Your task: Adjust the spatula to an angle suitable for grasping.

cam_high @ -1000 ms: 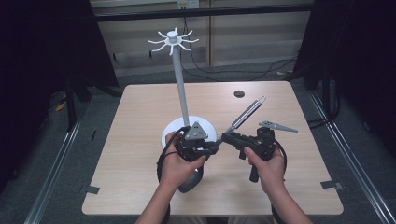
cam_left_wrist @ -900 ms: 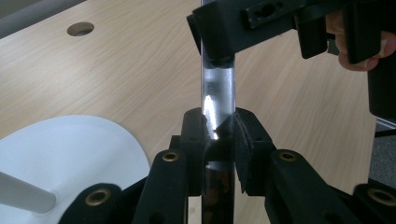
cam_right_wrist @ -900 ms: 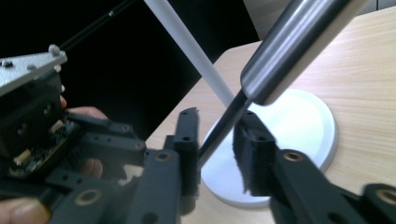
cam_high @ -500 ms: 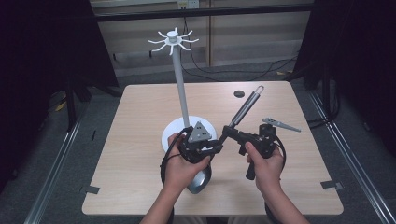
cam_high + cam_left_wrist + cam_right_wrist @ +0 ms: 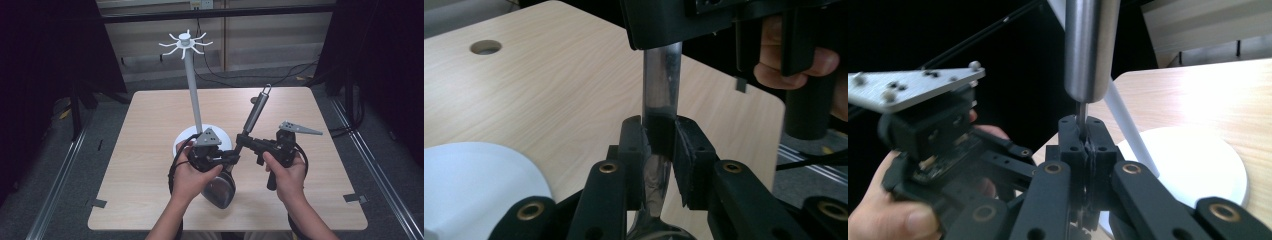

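Observation:
A metal ladle (image 5: 256,111) with a thick steel handle and a hanging loop slants up to the right above the table. Its dark bowl (image 5: 220,189) hangs below the person's left hand. My left gripper (image 5: 231,158) is shut on the ladle's thin neck (image 5: 659,107), just above the bowl. My right gripper (image 5: 243,142) is shut on the same stem (image 5: 1081,114), right under the thick handle (image 5: 1091,47). The two grippers sit almost tip to tip. A white hook stand (image 5: 193,95) rises just behind them from its round base (image 5: 183,142).
The stand's hook crown (image 5: 185,43) is well above the table. The wooden table (image 5: 150,125) has a round hole (image 5: 485,47) and tape marks at the front corners (image 5: 98,203). Dark floor, rails and cables surround it.
The ladle's handle has swung steeper and higher. Both hands have shifted a little toward the table's front, and the bowl now hangs below the left hand.

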Tool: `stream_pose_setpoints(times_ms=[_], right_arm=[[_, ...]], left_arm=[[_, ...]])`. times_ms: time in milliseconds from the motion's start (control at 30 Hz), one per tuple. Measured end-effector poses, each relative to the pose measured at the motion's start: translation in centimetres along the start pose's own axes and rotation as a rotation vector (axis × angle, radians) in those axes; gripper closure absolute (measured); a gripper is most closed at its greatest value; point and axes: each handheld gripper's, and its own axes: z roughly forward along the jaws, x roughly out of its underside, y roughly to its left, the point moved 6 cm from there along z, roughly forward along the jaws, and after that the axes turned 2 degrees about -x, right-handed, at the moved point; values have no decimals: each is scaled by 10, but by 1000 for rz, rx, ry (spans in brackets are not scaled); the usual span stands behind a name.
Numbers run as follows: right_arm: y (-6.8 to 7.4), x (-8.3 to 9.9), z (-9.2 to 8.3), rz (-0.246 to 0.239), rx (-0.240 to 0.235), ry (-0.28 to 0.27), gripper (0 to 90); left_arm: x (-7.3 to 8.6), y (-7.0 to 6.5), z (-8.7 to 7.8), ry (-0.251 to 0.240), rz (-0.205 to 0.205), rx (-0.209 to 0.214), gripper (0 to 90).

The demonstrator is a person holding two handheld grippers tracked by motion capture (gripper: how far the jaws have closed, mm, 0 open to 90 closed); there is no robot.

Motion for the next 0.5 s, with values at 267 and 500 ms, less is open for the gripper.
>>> stream_pose_setpoints(times_ms=[267, 500], right_arm=[[10, -8, 0, -95, -54, 36, 890], [15, -13, 3, -133, -100, 60, 890]], left_arm=[[-3, 6, -4, -46, -77, 177, 763], [-4, 7, -6, -71, -56, 246, 788]])
